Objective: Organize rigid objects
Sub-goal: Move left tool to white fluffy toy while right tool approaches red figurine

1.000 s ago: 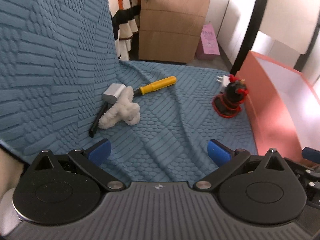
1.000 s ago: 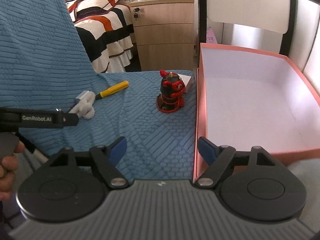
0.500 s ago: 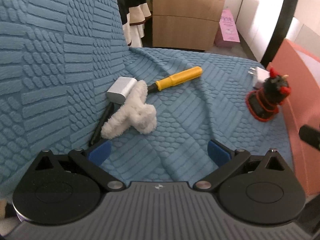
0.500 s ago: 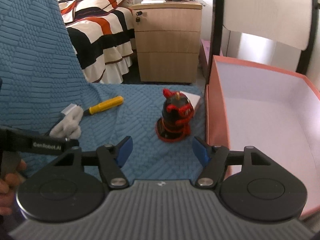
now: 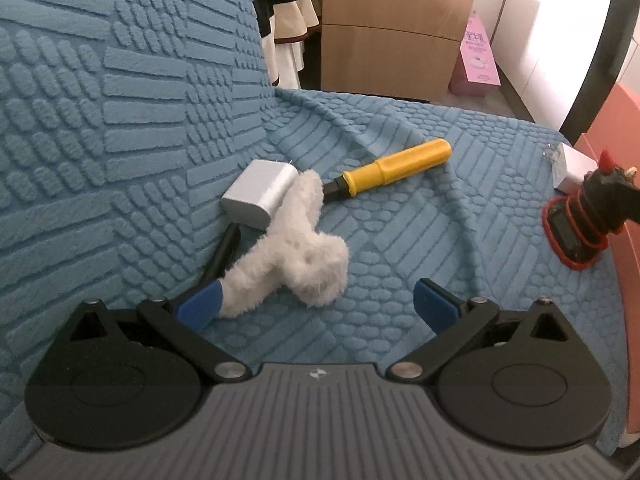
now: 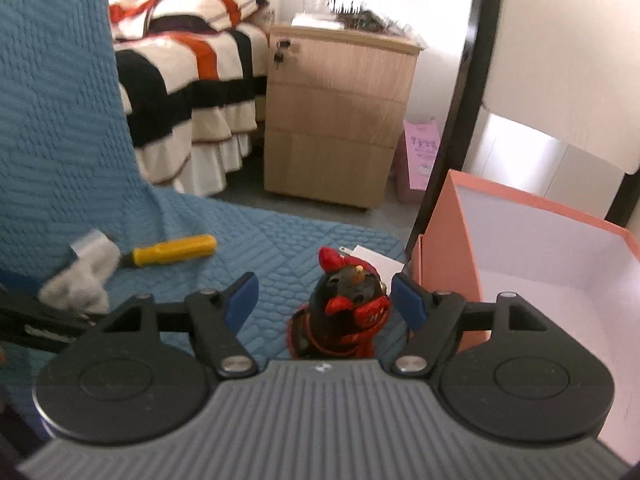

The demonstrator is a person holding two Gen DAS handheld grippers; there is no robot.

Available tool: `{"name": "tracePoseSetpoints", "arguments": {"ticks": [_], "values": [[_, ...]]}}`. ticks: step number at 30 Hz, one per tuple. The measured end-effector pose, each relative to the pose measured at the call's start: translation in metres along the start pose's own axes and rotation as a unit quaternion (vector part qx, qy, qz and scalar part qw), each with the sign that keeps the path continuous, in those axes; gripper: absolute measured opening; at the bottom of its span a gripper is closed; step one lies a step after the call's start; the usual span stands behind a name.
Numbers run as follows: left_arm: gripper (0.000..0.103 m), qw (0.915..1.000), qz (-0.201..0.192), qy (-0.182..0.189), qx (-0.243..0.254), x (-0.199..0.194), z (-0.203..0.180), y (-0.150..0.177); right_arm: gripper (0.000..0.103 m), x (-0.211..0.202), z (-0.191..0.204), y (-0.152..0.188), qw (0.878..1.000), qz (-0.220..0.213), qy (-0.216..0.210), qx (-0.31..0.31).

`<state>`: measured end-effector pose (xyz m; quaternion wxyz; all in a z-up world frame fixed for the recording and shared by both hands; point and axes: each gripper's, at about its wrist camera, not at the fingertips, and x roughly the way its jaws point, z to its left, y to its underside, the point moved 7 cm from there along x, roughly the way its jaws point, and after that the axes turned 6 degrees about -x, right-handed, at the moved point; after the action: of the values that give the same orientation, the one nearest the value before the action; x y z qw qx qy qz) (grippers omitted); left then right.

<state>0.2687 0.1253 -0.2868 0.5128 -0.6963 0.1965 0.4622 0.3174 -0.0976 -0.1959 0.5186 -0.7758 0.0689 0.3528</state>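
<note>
On the blue textured sofa cover lie a white fluffy claw clip point(image 5: 292, 244), a silver block point(image 5: 260, 194) on a black handle, and a yellow-handled screwdriver point(image 5: 394, 168). My left gripper point(image 5: 316, 306) is open, its jaws reaching around the near end of the clip. A red and black figurine point(image 6: 346, 316) stands beside the pink box point(image 6: 444, 248); it also shows in the left wrist view point(image 5: 580, 220). My right gripper point(image 6: 324, 300) is open with the figurine between its jaws. A white charger point(image 5: 568, 168) lies behind the figurine.
The pink box with a white inside point(image 6: 540, 280) stands open at the right. The sofa back point(image 5: 100, 100) rises on the left. Beyond are a wooden cabinet point(image 6: 336, 120), a striped bed point(image 6: 188, 64) and a black pole point(image 6: 456, 120).
My left gripper has moved forward to the fluffy clip. My right gripper has moved forward and closed in on the figurine, which now sits between its jaws.
</note>
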Motion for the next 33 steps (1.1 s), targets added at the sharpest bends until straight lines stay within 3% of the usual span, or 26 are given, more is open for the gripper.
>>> {"name": "tracePoseSetpoints", "arguments": {"ticks": [2,6,11,17,24,33], "values": [[0.101,1.0000,-0.005,-0.006,0.006,0.002,-0.001,-0.004,0.075,0.009,0.000,0.000,1.000,0.005,0.023,-0.013],[0.096,0.9989,-0.022,-0.021,0.035,0.007,-0.006,-0.012,0.074,0.022,0.001,0.003,0.999,0.014,0.027,-0.023],[0.090,0.9983,-0.014,-0.038,0.041,0.019,-0.003,-0.013,0.073,0.033,0.002,0.009,0.997,0.015,0.056,-0.050],[0.074,0.9968,-0.011,-0.058,0.054,0.031,0.000,-0.011,0.060,0.049,0.006,0.017,0.994,0.043,0.073,-0.071],[0.064,0.9983,-0.026,-0.036,0.038,0.022,0.001,-0.014,0.061,0.043,0.006,0.017,0.997,0.045,0.053,-0.046],[0.062,0.9986,-0.040,0.001,0.036,0.000,-0.011,-0.006,0.061,0.019,0.018,0.022,0.998,0.046,0.025,-0.037]]}}
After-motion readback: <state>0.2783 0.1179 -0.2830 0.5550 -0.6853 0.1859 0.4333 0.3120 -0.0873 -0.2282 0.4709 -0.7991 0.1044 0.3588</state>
